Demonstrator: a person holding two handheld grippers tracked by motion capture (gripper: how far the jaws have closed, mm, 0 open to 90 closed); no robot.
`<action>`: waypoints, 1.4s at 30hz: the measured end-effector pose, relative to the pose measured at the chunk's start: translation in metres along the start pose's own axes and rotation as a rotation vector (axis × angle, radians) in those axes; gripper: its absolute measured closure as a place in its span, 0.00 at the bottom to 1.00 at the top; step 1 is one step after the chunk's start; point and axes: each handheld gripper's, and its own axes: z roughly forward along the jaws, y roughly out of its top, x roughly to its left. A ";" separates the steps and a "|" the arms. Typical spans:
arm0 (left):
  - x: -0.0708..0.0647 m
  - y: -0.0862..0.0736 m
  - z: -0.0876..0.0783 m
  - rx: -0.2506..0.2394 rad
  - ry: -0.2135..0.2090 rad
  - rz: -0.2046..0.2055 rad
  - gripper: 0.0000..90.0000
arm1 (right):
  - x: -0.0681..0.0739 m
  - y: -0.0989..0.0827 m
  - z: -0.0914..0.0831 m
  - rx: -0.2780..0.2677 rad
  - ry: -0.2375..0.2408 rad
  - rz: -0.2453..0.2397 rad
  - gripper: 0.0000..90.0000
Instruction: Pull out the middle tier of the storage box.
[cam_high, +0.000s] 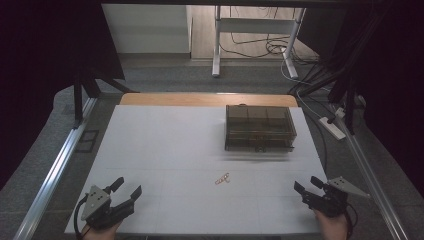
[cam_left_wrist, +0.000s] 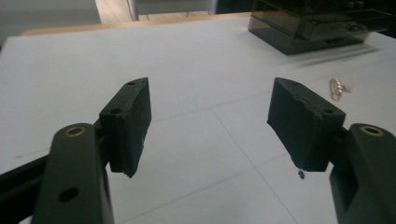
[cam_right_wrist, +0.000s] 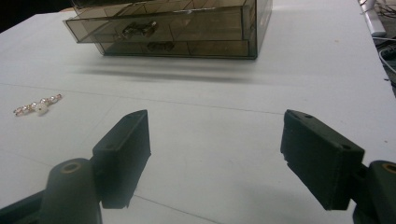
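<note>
A white table (cam_high: 165, 150) took up most of the high view, its far edge showing a strip of bare wood. Grey floor ran around it, with metal rails (cam_high: 55, 170) along both sides and a white desk frame (cam_high: 255, 35) with loose cables beyond.

On the far right part of the table stood a smoky, see-through drawer box (cam_high: 259, 128). In the right gripper view the box (cam_right_wrist: 173, 28) showed two drawers, the upper one pulled out a little, each with a small metal handle on its front. In the left gripper view the box (cam_left_wrist: 317, 23) sat well off at the upper right.

The left gripper (cam_high: 125, 191) rested at the near left corner of the table, held by a hand at the bottom edge. Its jaws stood wide apart with nothing between them, as the left gripper view (cam_left_wrist: 210, 121) made plain. The right gripper (cam_high: 307, 185) lay at the near right edge, jaws likewise spread wide and empty, seen also in its own view (cam_right_wrist: 215, 149).

Between the two grippers, nearer than the box and well apart from all three, lay a small gold clip (cam_high: 222, 178) with a white bead. It showed at the left of the right gripper view (cam_right_wrist: 37, 107) and at the right of the left gripper view (cam_left_wrist: 337, 87), flat on the table.
</note>
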 end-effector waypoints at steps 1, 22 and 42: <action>0.000 0.002 0.001 -0.009 -0.002 -0.002 0.34 | -0.001 0.000 0.000 0.000 0.001 0.003 0.26; -0.048 0.036 0.059 0.039 -0.178 0.096 0.38 | -0.001 0.000 0.001 -0.019 0.013 0.022 0.25; -0.098 0.056 0.110 0.108 -0.283 0.143 0.41 | 0.000 0.000 0.002 -0.017 0.033 0.020 0.25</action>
